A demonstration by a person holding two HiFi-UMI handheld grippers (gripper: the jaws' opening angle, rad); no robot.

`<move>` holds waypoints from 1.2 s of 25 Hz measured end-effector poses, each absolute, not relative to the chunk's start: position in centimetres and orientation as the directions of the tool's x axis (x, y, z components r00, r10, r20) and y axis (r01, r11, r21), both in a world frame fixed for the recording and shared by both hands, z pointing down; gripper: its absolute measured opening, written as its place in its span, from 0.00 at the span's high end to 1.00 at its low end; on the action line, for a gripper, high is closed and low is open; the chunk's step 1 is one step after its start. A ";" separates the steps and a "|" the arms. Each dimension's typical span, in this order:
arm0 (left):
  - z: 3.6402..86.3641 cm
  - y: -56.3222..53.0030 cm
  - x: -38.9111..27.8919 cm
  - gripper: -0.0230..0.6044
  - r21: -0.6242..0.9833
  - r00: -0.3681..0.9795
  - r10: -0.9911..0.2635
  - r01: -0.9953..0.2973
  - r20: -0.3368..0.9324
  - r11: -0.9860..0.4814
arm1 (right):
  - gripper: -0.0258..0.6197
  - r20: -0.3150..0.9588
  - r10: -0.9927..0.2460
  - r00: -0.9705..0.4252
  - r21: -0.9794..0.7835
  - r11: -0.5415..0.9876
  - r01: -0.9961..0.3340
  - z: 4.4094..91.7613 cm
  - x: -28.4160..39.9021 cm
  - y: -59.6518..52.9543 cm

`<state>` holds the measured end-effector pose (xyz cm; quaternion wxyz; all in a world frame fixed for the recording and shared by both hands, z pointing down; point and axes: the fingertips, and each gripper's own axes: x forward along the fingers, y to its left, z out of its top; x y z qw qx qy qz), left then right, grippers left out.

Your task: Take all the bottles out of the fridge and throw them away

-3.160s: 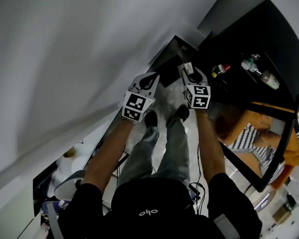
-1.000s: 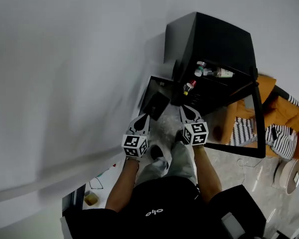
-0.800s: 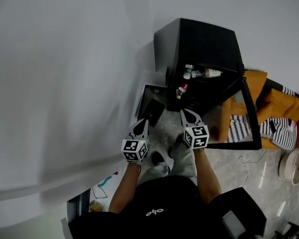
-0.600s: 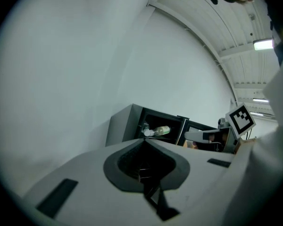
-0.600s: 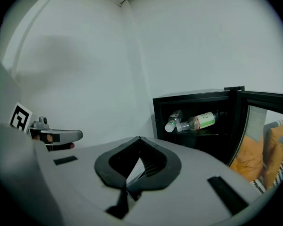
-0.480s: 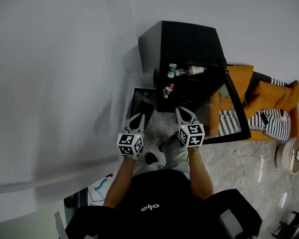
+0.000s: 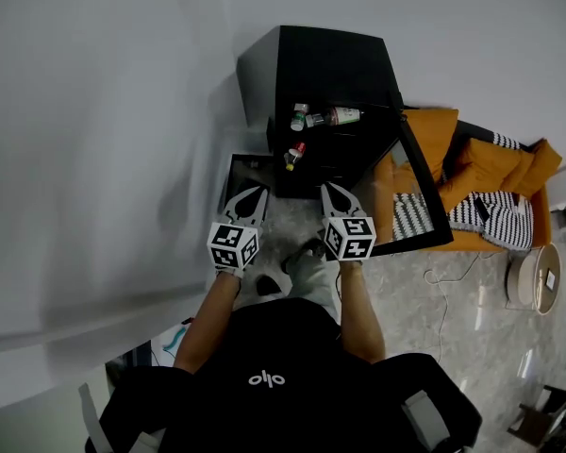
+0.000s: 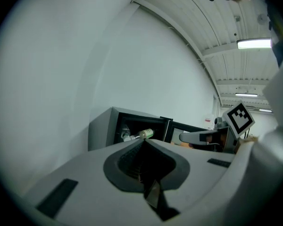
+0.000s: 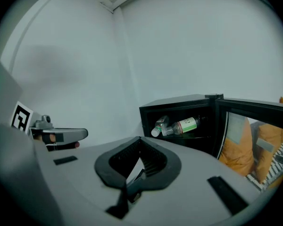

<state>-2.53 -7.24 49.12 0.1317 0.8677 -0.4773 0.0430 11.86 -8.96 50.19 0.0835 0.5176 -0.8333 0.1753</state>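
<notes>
My left tool (image 7: 249, 197) and right tool (image 7: 331, 192) are both closed tight and empty, near the open fridge (image 7: 325, 59); bottles (image 7: 332, 116) lie inside.

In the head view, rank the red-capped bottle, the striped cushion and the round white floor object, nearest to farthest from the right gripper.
From the right gripper:
1. The red-capped bottle, in the fridge, just ahead and left.
2. The striped cushion, on the orange sofa to the right.
3. The round white object, far right on the floor.
</notes>
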 end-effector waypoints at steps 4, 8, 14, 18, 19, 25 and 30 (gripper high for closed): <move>49.0 -7.2 -2.2 0.96 0.182 0.547 -0.813 -0.836 0.200 -0.518 | 0.95 0.319 -0.839 -0.440 -0.206 0.392 -0.897 50.1 12.3 -9.0; 48.9 -7.2 -2.1 0.96 0.178 0.550 -0.811 -0.834 0.201 -0.522 | 0.95 0.315 -0.841 -0.441 -0.207 0.392 -0.896 49.9 12.2 -9.1; 49.2 -7.0 -2.1 0.96 0.180 0.550 -0.810 -0.834 0.203 -0.521 | 0.95 0.318 -0.840 -0.441 -0.208 0.392 -0.896 50.2 12.1 -9.0; 49.5 -6.8 -2.0 0.96 0.184 0.550 -0.808 -0.834 0.210 -0.520 | 0.95 0.324 -0.838 -0.439 -0.212 0.388 -0.897 50.5 12.3 -8.8; 49.6 -6.8 -2.0 0.96 0.184 0.551 -0.807 -0.833 0.210 -0.521 | 0.95 0.324 -0.838 -0.438 -0.212 0.387 -0.897 50.6 12.3 -8.8; 49.9 -6.6 -1.7 0.96 0.183 0.553 -0.805 -0.832 0.216 -0.523 | 0.95 0.327 -0.838 -0.437 -0.214 0.385 -0.898 50.8 12.5 -8.6; 50.5 -6.7 -1.4 0.96 0.187 0.557 -0.800 -0.830 0.223 -0.526 | 0.95 0.341 -0.831 -0.439 -0.223 0.382 -0.897 51.9 12.5 -8.7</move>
